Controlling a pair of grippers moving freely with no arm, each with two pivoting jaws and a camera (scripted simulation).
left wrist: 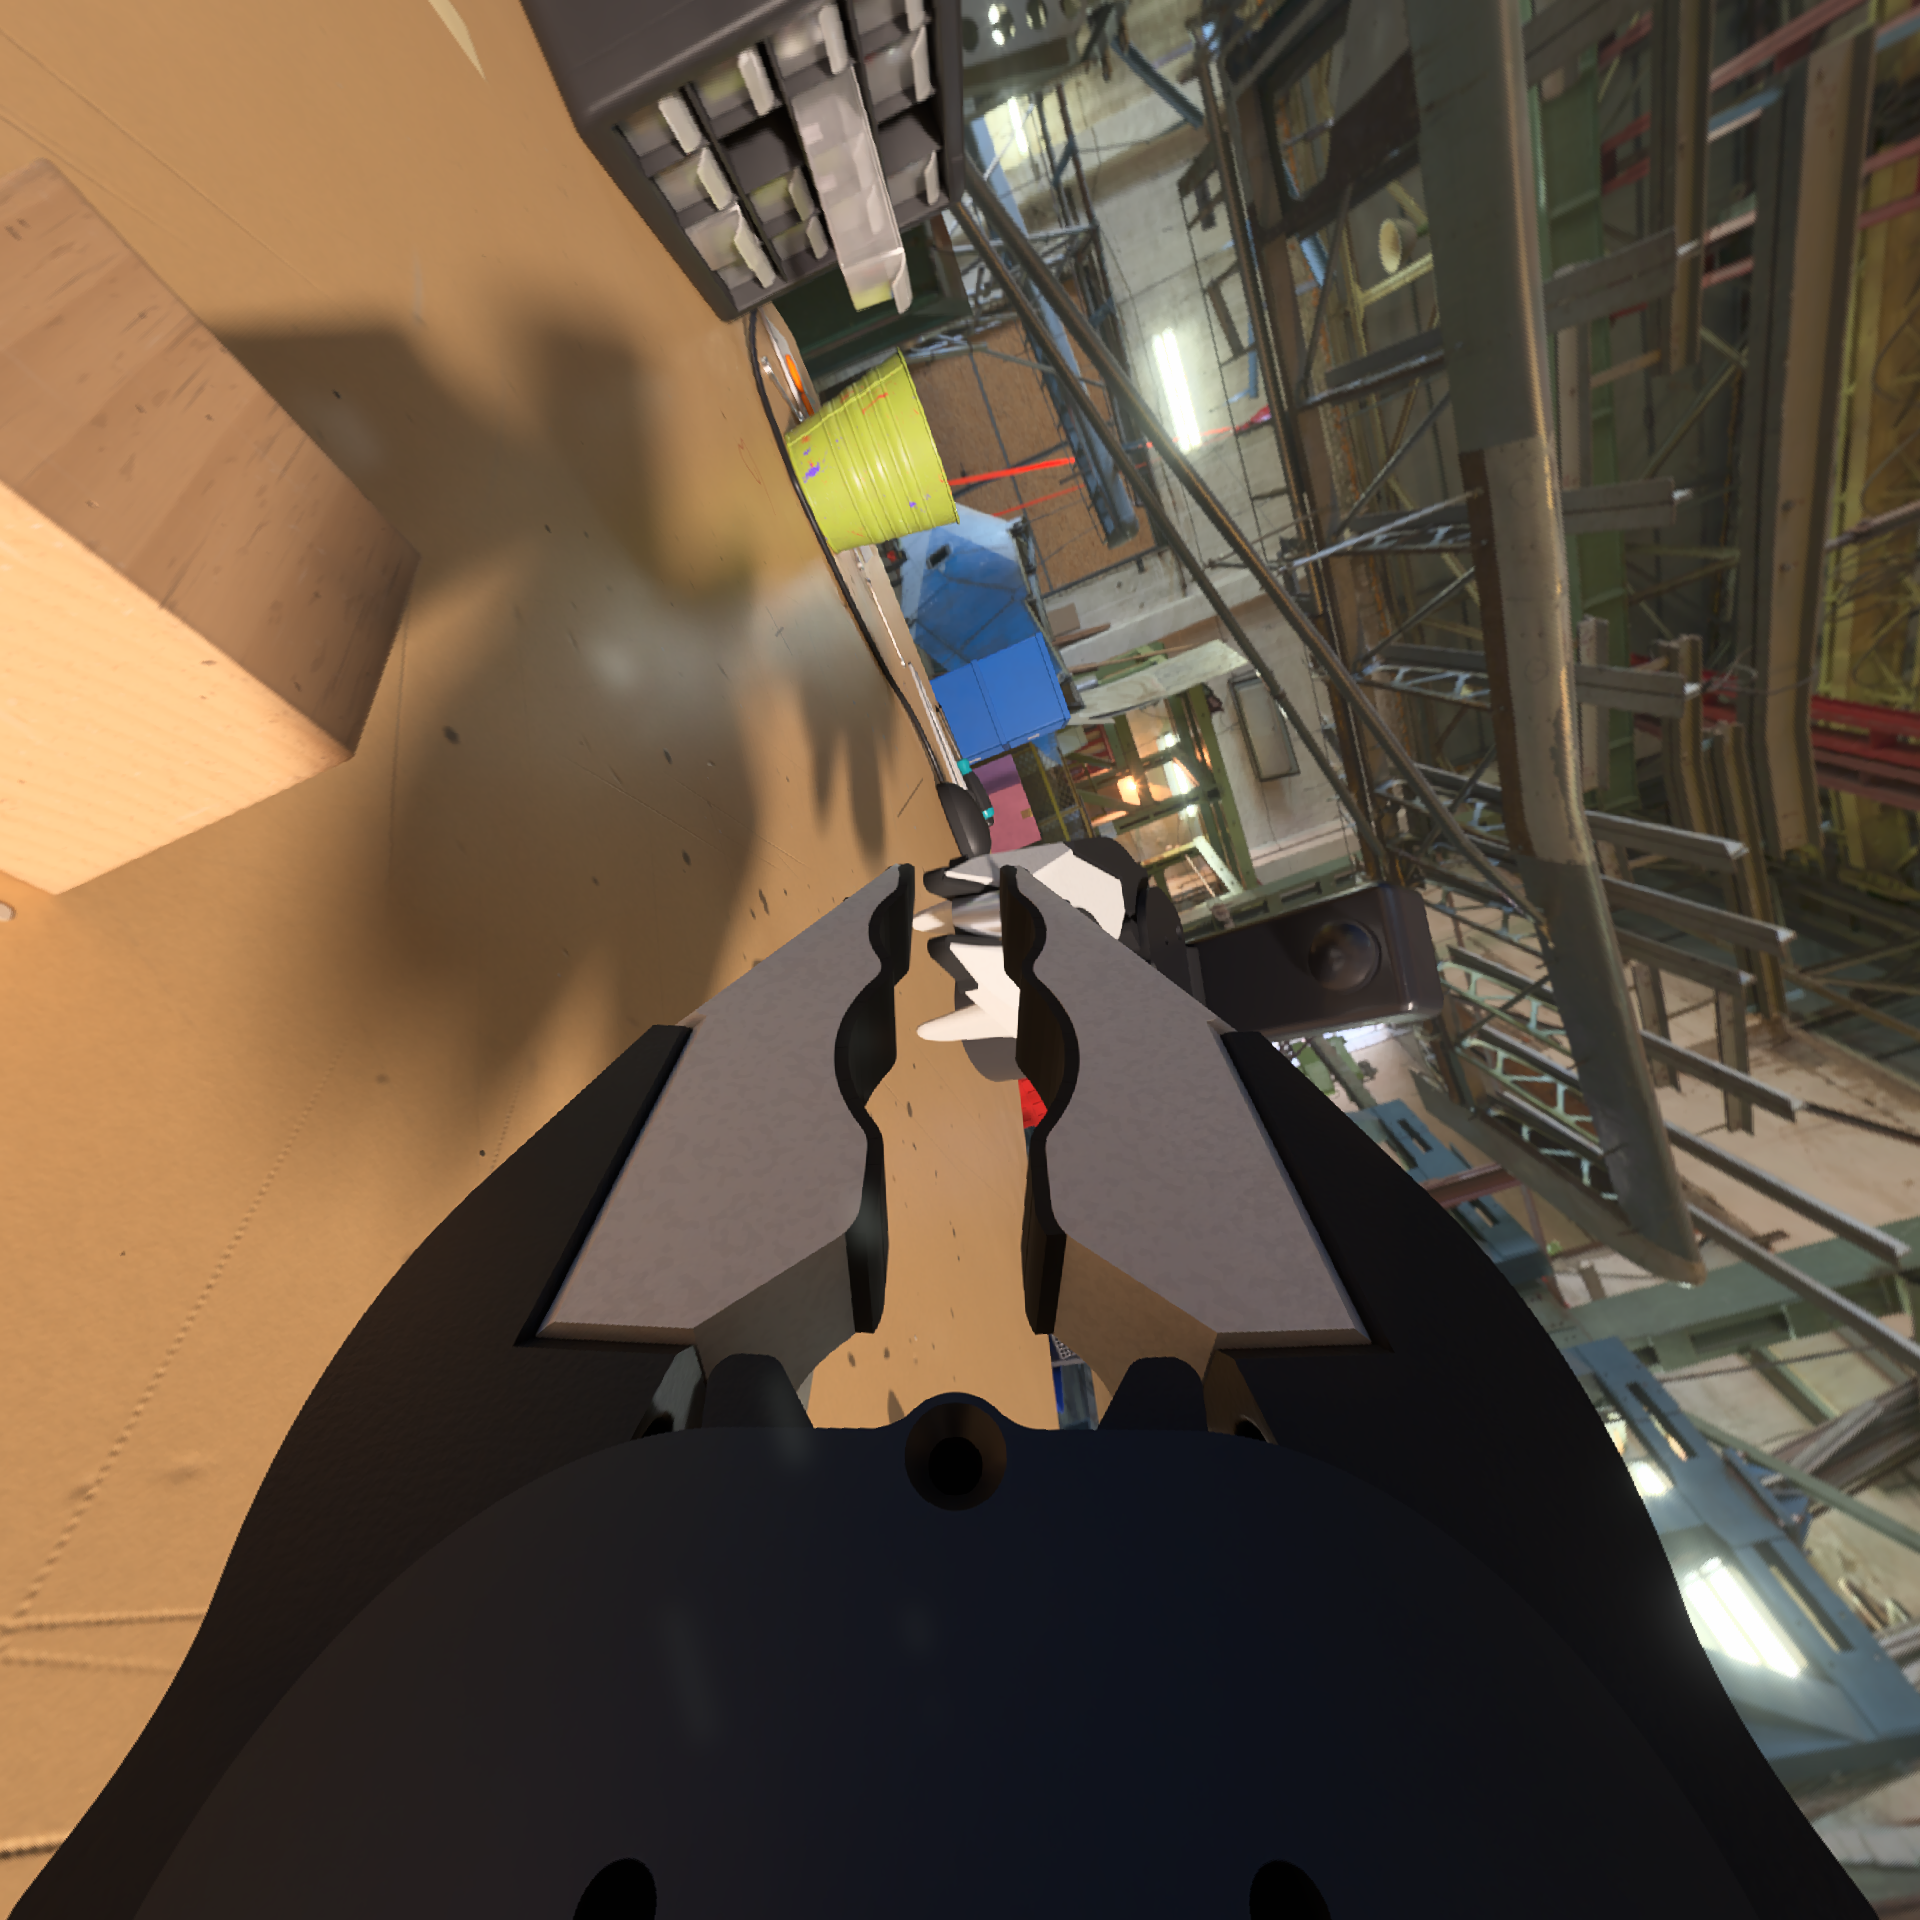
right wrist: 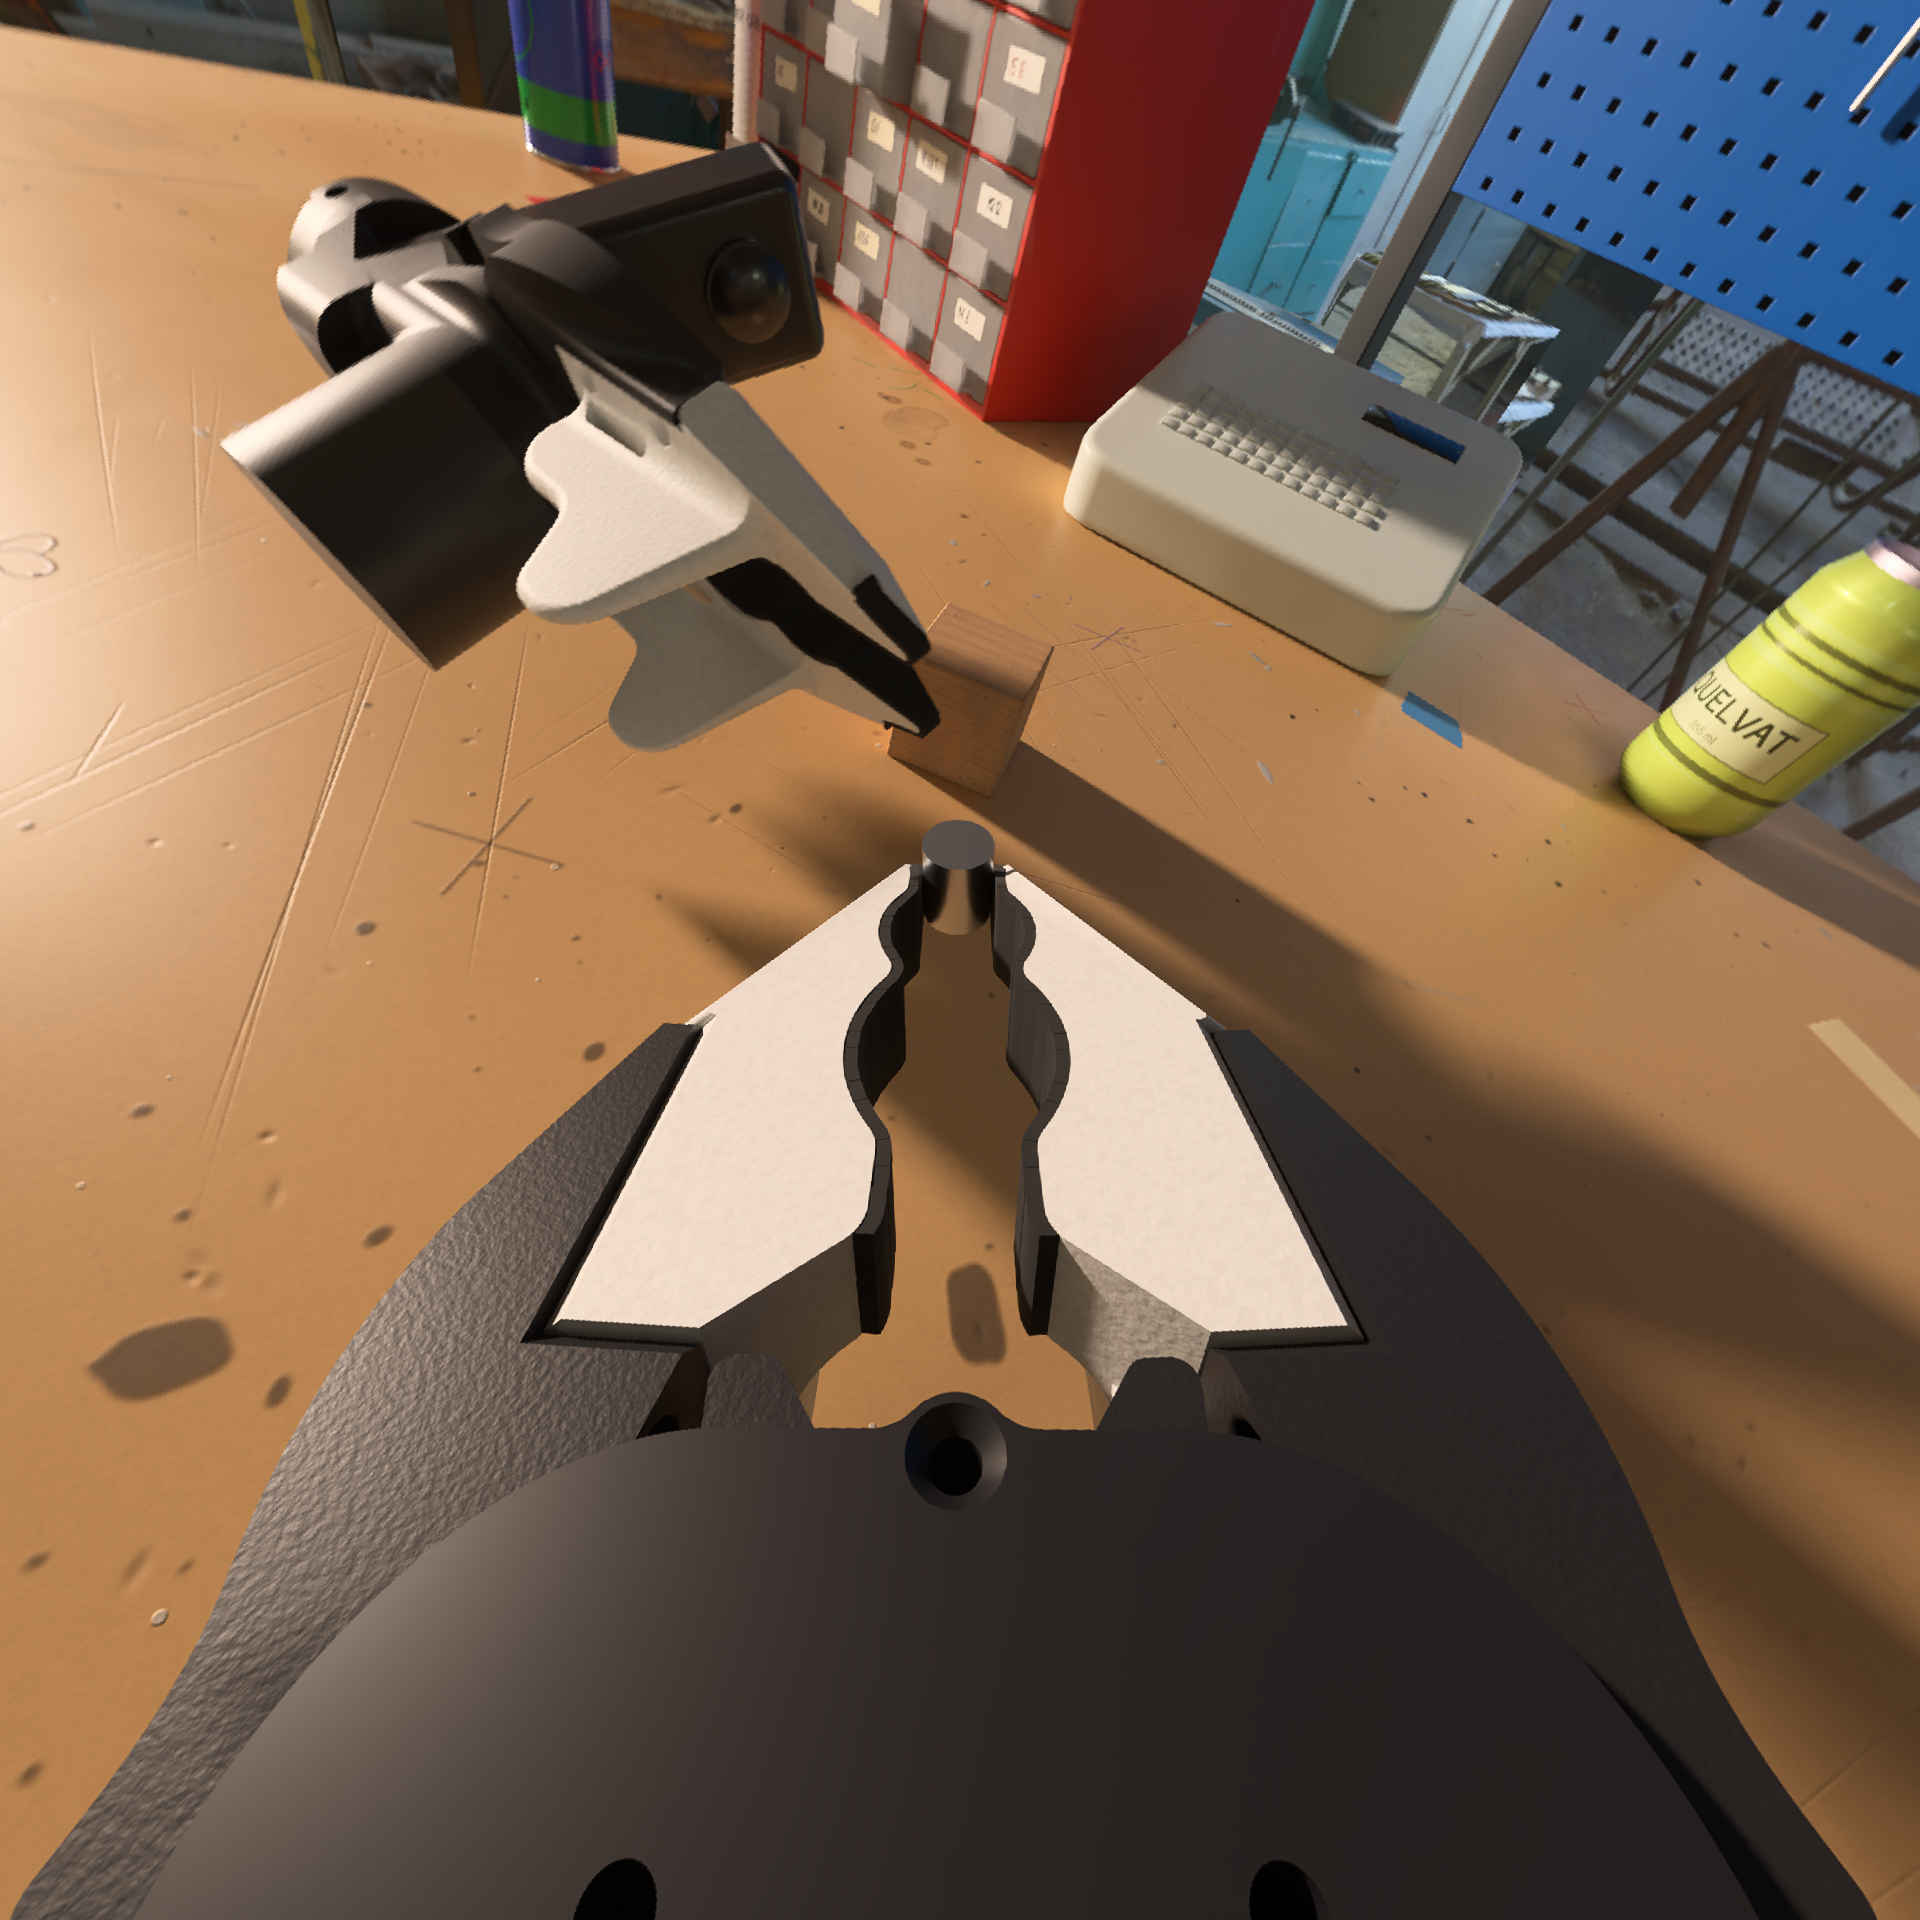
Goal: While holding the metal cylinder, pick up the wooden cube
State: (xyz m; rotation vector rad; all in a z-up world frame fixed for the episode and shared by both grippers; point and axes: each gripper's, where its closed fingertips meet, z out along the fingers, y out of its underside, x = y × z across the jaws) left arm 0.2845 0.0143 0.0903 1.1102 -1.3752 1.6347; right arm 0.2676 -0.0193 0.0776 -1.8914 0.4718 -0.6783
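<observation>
**A:** Right wrist view first: what is the right gripper [right wrist: 957,883] doing?

**B:** It is clamping the cylinder [right wrist: 957,871] between its fingertips. The fingers are sitting nearly closed, and the cylinder is standing upright with its flat top poking just above the tips. It is hanging over the bench [right wrist: 312,935], just short of the cube [right wrist: 977,696].

**A:** And the cube?

**B:** It is resting on the bench, just beyond the cylinder. The left gripper [right wrist: 914,675] is coming in from the cube's left, rolled onto its side, its dark tips lying against the cube's left face. The fingers are lying narrowly parted, one above the other, and I cannot tell whether they are pinching anything.

**A:** What is standing around the cube?

**B:** Behind it, a red drawer cabinet [right wrist: 1039,208]; to the cube's right and farther back, a beige box [right wrist: 1288,488] with a grille; farther right, at the bench edge, a yellow bottle [right wrist: 1787,707] is lying tilted.

**A:** Is the left wrist view adding anything?

**B:** That view is rolled sideways. The left gripper [left wrist: 957,894] is showing a narrow gap between its fingers with nothing in it. The cube [left wrist: 177,540] is filling the upper left edge, beside the fingers rather than between them. Past the tips, the right gripper [left wrist: 1049,935] is partly showing.
</observation>
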